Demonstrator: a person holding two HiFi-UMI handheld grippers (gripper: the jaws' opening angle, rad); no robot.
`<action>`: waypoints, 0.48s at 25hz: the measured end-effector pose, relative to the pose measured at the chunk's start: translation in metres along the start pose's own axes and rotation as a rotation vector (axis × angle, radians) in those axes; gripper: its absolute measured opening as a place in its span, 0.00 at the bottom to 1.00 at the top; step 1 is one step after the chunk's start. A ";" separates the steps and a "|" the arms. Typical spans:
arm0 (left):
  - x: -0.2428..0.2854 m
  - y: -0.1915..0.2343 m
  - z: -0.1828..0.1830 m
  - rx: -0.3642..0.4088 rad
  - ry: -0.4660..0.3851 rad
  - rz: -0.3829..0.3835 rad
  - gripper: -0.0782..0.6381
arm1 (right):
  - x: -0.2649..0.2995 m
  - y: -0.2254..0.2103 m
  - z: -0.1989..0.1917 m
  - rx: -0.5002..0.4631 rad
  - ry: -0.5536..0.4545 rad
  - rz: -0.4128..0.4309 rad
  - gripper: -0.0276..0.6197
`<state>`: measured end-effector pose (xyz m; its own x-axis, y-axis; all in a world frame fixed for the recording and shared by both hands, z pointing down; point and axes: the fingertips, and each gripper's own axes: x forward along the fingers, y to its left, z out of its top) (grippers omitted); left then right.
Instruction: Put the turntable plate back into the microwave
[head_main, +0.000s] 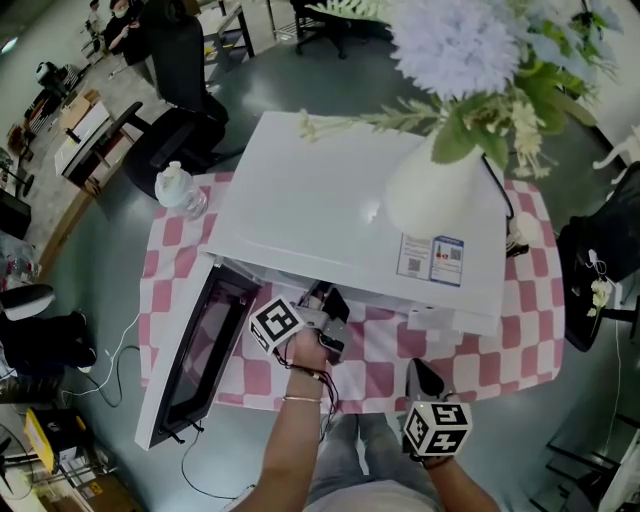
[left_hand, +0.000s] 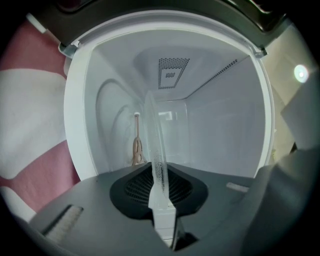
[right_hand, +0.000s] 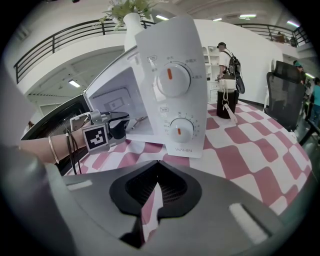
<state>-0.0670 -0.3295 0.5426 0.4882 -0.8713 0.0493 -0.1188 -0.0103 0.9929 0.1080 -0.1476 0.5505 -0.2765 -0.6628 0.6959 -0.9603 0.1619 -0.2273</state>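
The left gripper (head_main: 330, 305) points level into the open microwave (head_main: 330, 210), fingers clamped on the rim of the glass turntable plate (left_hand: 154, 145). The plate juts into the cavity, probably bound for the beige hub (left_hand: 136, 150), which it does not touch. The cavity walls stand clear of it and the door (head_main: 195, 350) hangs wide. The right gripper (right_hand: 152, 200), closed on nothing, hovers in front of the dials.

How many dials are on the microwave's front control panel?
2: the upper dial, and the lower dial directly beneath it. Neither is hidden in the right gripper view.

Pink-checked tablecloth (head_main: 525, 330), white microwave (head_main: 320, 210) on it, water bottle (head_main: 180, 190) at corner
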 end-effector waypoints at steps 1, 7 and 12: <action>0.000 0.000 0.000 -0.004 -0.001 0.004 0.15 | 0.000 0.000 0.000 0.000 0.000 0.000 0.06; -0.001 0.003 0.001 -0.011 -0.002 0.038 0.15 | -0.002 0.000 -0.001 0.003 -0.003 -0.002 0.06; 0.000 0.007 0.003 -0.016 0.017 0.083 0.15 | -0.003 0.000 -0.002 0.007 -0.007 -0.003 0.06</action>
<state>-0.0704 -0.3310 0.5494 0.4918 -0.8605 0.1330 -0.1454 0.0695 0.9869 0.1090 -0.1440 0.5494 -0.2732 -0.6682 0.6920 -0.9608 0.1545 -0.2301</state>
